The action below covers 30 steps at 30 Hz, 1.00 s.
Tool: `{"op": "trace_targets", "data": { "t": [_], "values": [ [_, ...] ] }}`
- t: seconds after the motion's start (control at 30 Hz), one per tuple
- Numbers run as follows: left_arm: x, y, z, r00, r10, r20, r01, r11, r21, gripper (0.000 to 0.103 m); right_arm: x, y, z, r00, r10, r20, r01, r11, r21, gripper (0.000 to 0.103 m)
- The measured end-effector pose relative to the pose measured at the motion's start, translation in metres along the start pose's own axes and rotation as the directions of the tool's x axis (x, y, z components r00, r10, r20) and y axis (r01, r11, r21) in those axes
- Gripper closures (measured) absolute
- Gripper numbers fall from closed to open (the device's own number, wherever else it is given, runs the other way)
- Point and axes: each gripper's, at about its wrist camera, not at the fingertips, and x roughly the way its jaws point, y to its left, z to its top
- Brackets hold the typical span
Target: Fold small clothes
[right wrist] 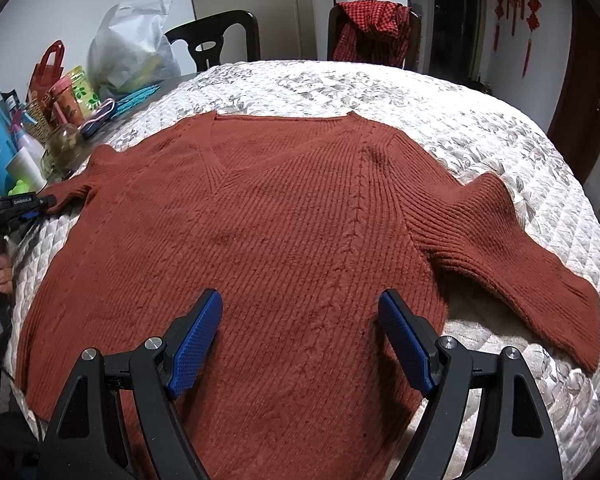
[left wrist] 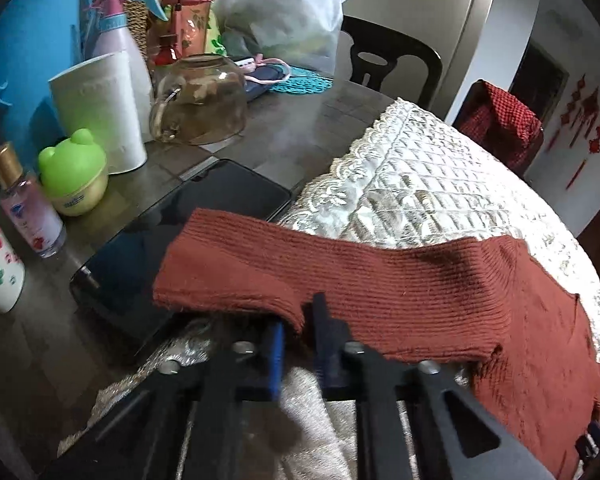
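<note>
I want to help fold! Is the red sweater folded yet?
Not yet. The red sweater lies spread flat on the quilted cover, both sleeves stretched out sideways.

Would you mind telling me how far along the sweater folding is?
Done: the sweater lies spread flat, front up, on the quilted cover, both sleeves out. In hand: the left gripper has shut its jaws on the left sleeve edge. The right gripper hovers open above the hem. Left: every fold; none shows yet.
</note>
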Motion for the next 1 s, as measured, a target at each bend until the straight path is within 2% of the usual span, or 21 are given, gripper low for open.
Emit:
{"op": "trace_targets", "data": {
  "t": [0.07, 0.17, 0.23, 0.3, 0.4, 0.47, 0.57, 0.67, 0.73, 0.8, 0.87, 0.93, 1.0],
  "values": [
    [-0.006, -0.007, 0.004, 1.0, -0.022, 0.016, 0.021, 0.999, 0.032, 0.096, 0.0, -0.002, 0.0, 1.0, 0.004, 0.002, -0.004, 1.0, 0.003, 0.023],
    [-0.027, -0.03, 0.013, 0.993, -0.1, 0.066, 0.093, 0.99, 0.104, 0.096, -0.003, -0.003, 0.0, 1.0, 0.011, 0.009, -0.011, 1.0, 0.005, 0.023],
    [-0.041, -0.051, 0.018, 0.981, -0.175, 0.089, 0.159, 0.974, 0.164, 0.096, -0.004, -0.005, 0.0, 1.0, 0.013, 0.013, -0.013, 1.0, 0.01, 0.023],
    [-0.053, -0.077, 0.019, 0.962, -0.257, 0.092, 0.23, 0.945, 0.233, 0.096, -0.006, -0.006, 0.0, 1.0, 0.018, 0.017, -0.018, 1.0, 0.016, 0.022],
    [-0.064, -0.122, 0.014, 0.923, -0.381, 0.054, 0.341, 0.876, 0.34, 0.096, -0.01, -0.007, 0.001, 1.0, 0.019, 0.025, -0.02, 1.0, 0.022, 0.023],
    [-0.065, -0.15, 0.004, 0.891, -0.454, -0.005, 0.42, 0.818, 0.394, 0.096, -0.013, -0.009, 0.001, 0.999, 0.02, 0.029, -0.02, 0.999, 0.032, 0.022],
    [-0.053, -0.185, -0.02, 0.855, -0.503, -0.123, 0.499, 0.736, 0.457, 0.095, -0.016, -0.013, 0.001, 0.999, 0.019, 0.031, -0.02, 0.999, 0.049, 0.023],
    [-0.031, -0.2, -0.045, 0.827, -0.495, -0.266, 0.56, 0.691, 0.458, 0.092, -0.018, -0.017, 0.0, 0.999, 0.018, 0.028, -0.02, 0.997, 0.068, 0.023],
    [-0.028, -0.197, -0.058, 0.821, -0.484, -0.304, 0.571, 0.676, 0.466, 0.084, -0.02, -0.02, 0.0, 0.999, 0.026, 0.026, -0.028, 0.996, 0.085, 0.023],
    [-0.035, -0.188, -0.066, 0.81, -0.494, -0.317, 0.586, 0.662, 0.467, 0.07, -0.022, -0.022, 0.001, 0.999, 0.043, 0.023, -0.045, 0.994, 0.097, 0.023],
    [-0.045, -0.172, -0.064, 0.806, -0.511, -0.297, 0.591, 0.667, 0.455, 0.063, -0.024, -0.021, 0.005, 0.997, 0.077, 0.025, -0.08, 0.991, 0.107, 0.023],
    [-0.056, -0.156, -0.058, 0.814, -0.52, -0.259, 0.578, 0.683, 0.446, 0.062, -0.027, -0.016, 0.012, 0.992, 0.124, 0.038, -0.127, 0.986, 0.11, 0.024],
    [-0.06, -0.143, -0.048, 0.841, -0.5, -0.207, 0.535, 0.715, 0.449, 0.062, -0.027, -0.009, 0.021, 0.987, 0.157, 0.039, -0.16, 0.982, 0.104, 0.035]
  ]
}}
